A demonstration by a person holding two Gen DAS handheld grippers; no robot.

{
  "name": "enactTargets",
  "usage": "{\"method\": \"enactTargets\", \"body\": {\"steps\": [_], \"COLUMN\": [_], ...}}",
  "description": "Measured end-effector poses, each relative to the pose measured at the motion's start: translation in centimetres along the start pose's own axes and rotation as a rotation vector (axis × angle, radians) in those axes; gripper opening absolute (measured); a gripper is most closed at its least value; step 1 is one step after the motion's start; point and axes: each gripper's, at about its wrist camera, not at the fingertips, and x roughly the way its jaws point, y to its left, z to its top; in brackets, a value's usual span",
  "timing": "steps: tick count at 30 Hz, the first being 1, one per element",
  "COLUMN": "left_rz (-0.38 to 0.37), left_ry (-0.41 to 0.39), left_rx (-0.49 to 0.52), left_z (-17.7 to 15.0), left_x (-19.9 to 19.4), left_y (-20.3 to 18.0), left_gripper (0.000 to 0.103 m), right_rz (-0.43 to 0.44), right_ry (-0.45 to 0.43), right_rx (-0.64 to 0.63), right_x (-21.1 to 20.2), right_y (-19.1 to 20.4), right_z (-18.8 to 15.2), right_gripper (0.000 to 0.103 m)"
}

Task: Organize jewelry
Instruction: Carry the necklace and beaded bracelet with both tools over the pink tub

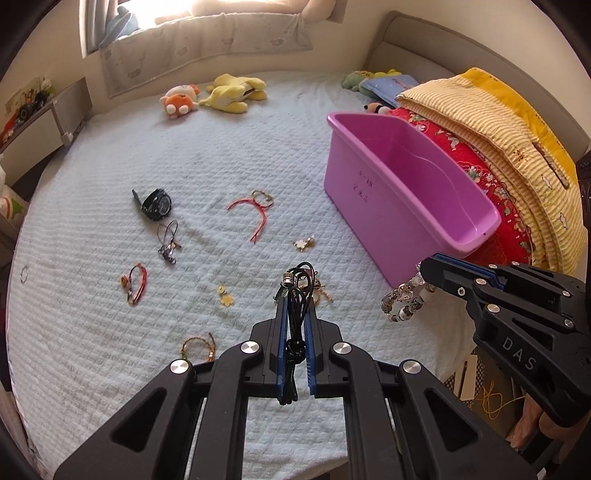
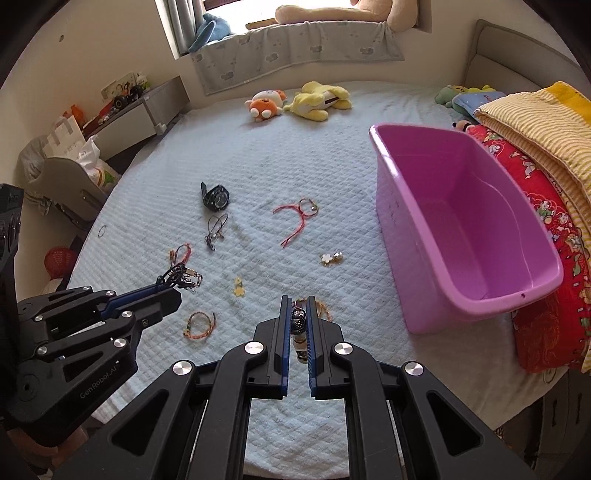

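right gripper (image 1: 424,273) — "DAS", left gripper (image 2: 177,282) — "GenRobot.AI"

I am getting bright daylight in both wrist views, pouring in from the window (image 1: 173,11) at the far side of the bed (image 1: 110,332), where the glass is blowing out to white. The light is falling softly, so shadows on the bedcover are staying faint. The fisheye lenses are bending the bed's edges into curves and leaving dark corners around each frame. The middle is reading sharp; the pink tub (image 2: 461,221) rim is looking slightly smeared.
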Motion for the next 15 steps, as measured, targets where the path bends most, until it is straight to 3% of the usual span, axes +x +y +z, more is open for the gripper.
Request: {"method": "enactTargets", "body": {"steps": [9,15], "left_rz": [-0.027,-0.016], "left_ry": [-0.089,-0.093], "left_rx": [0.005,-0.077], "left_z": [8.6,13.3], "left_x": [-0.8,1.8], "left_y": [-6.9,-12.2], "left_gripper": [0.009,0.009], "right_rz": [0.0,0.042], "right_ry": [-0.094,-0.08], "right_rx": [-0.01,-0.08], "right_x": [-4.2,-4.4], "right_y": [-7.4,-14.3], "right_z": [7.1,11.2], "right_gripper": [0.007,0.007]}}
